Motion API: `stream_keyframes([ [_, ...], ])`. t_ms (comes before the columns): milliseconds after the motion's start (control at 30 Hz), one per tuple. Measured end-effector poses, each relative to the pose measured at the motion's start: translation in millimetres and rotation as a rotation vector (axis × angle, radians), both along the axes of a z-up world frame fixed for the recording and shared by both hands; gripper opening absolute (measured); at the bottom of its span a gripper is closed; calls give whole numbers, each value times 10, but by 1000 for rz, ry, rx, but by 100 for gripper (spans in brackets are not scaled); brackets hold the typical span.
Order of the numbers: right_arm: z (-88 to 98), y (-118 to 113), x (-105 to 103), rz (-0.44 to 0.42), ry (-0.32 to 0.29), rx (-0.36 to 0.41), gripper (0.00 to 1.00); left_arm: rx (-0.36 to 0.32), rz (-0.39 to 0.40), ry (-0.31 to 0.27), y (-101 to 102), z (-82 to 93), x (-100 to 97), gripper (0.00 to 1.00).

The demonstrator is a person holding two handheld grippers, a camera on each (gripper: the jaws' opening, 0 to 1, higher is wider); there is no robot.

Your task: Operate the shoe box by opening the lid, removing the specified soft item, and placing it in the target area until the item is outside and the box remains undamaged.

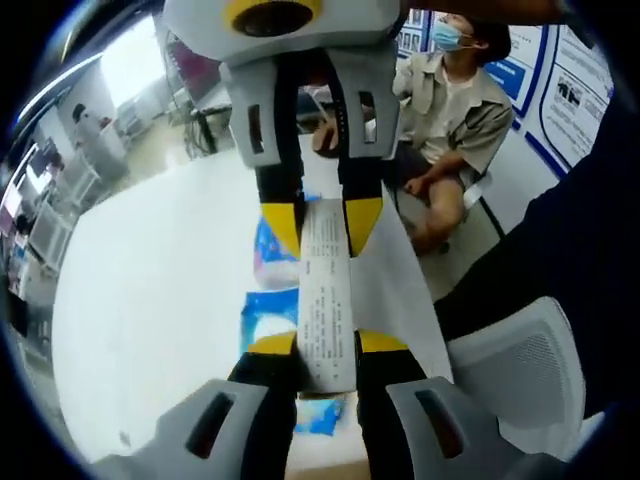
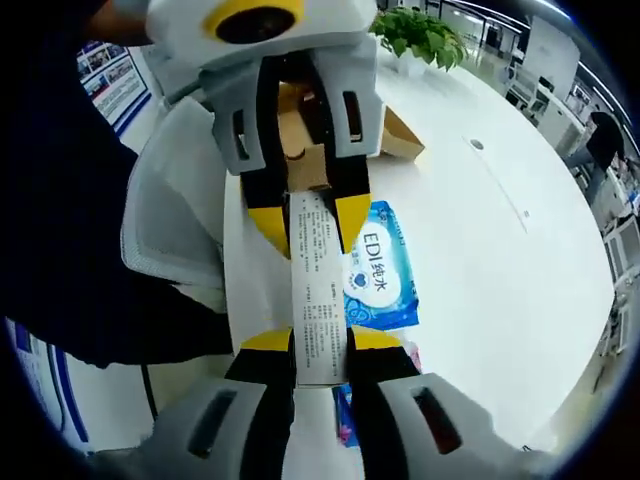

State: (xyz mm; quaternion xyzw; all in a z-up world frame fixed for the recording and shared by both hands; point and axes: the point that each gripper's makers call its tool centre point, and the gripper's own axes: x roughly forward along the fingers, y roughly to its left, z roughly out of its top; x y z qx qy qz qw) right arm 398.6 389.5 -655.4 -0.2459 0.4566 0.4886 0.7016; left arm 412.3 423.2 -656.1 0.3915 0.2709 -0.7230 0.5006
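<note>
Two grippers (image 1: pixel 329 362) (image 2: pixel 320 355) gripping printed packet (image 2: pixel 318 300), opposite ends, table edge (image 2: pixel 232 300) beside

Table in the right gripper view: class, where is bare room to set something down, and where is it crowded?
Free: the broad white table between the blue wipes pack and the potted plant. Crowded: the near edge, with cardboard box, wipes and the gripped white printed pack.

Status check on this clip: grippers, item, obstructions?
Left gripper and right gripper both shut on white pack. Pack held above table. Nothing blocking.
</note>
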Motion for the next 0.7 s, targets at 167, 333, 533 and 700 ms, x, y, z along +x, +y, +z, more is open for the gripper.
stream_keyframes([
  [167,-13,-150,25,14,9,0,18,-3,8,8,-153,-1,19,19],
  [333,-18,-320,44,27,16,-6,18,-5,11,3,-313,-3,25,19],
  [533,-58,-463,32,38,26,0,18,7,18,8,-461,-45,18,19],
  [700,-88,-597,15,51,38,-4,17,8,22,19,-592,-84,2,19],
])
